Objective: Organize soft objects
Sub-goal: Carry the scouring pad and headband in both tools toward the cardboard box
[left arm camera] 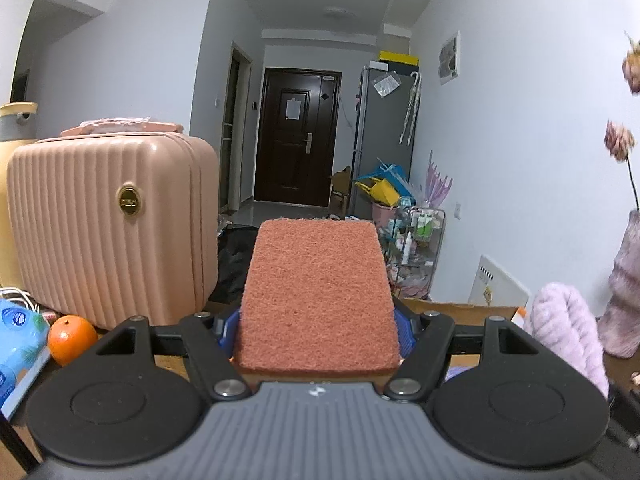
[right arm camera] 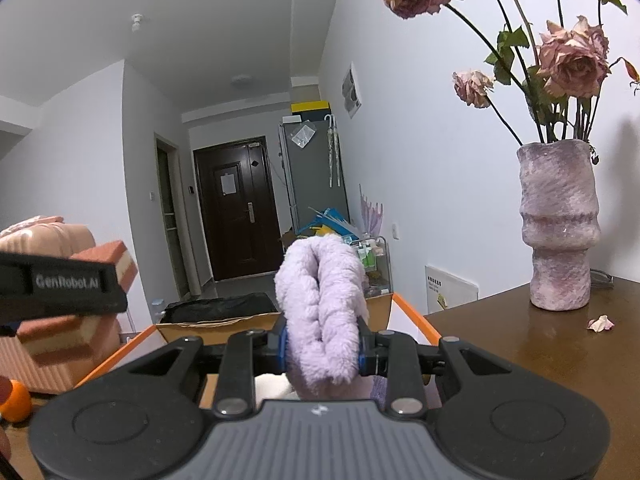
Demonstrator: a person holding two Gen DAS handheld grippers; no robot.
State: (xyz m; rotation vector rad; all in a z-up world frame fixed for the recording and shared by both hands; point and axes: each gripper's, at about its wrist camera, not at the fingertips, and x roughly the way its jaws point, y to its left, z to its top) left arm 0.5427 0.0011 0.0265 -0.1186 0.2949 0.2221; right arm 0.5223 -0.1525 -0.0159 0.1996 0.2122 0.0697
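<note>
My left gripper [left arm camera: 318,332] is shut on an orange-topped sponge [left arm camera: 318,292], held level above the table. The sponge also shows in the right wrist view [right arm camera: 100,264], clamped in the left gripper's black finger at far left. My right gripper [right arm camera: 322,354] is shut on a folded fluffy lilac cloth [right arm camera: 320,304], held over an open cardboard box with orange flaps [right arm camera: 416,322]. The lilac cloth shows at the right of the left wrist view [left arm camera: 564,332].
A pink ribbed suitcase [left arm camera: 108,224] stands left, with an orange [left arm camera: 70,338] and a blue tissue pack [left arm camera: 18,336] in front. A pink vase of dried roses [right arm camera: 560,232] stands on the brown table [right arm camera: 520,340] at right. A cluttered hallway lies beyond.
</note>
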